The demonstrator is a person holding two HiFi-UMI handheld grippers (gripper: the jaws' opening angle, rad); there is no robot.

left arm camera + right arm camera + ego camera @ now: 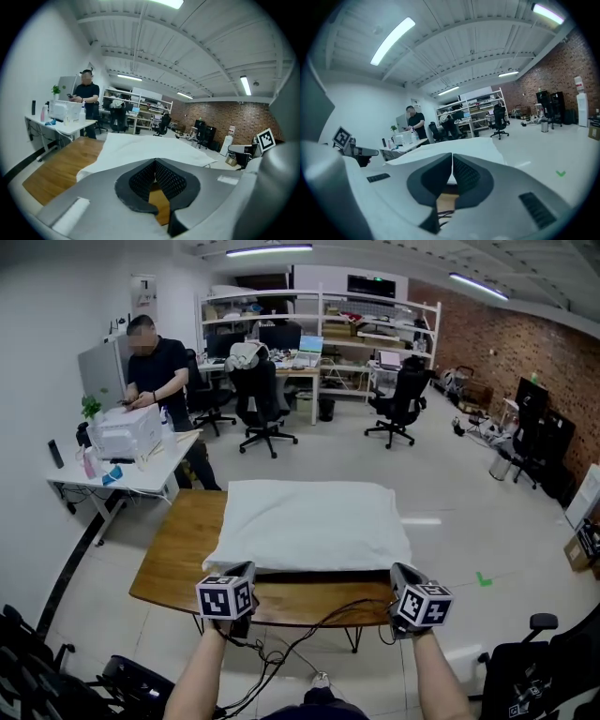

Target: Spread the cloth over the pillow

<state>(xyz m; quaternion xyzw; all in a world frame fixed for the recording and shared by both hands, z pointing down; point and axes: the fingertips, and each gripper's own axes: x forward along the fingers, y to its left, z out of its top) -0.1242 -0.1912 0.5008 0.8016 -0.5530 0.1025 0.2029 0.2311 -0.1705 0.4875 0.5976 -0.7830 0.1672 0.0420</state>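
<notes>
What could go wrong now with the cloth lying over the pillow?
The left gripper and right gripper, both shut and empty, hover close to the near edge of the cloth; a nudge could rumple it. The cables trailing from them across the front edge of the table could snag there.

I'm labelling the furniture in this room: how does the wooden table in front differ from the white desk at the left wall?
The wooden table has a brown top with rounded corners; the white desk has a white top. The wooden table carries the spread white cloth; the white desk holds a white printer and a pink bottle. Both stand on thin legs.
</notes>
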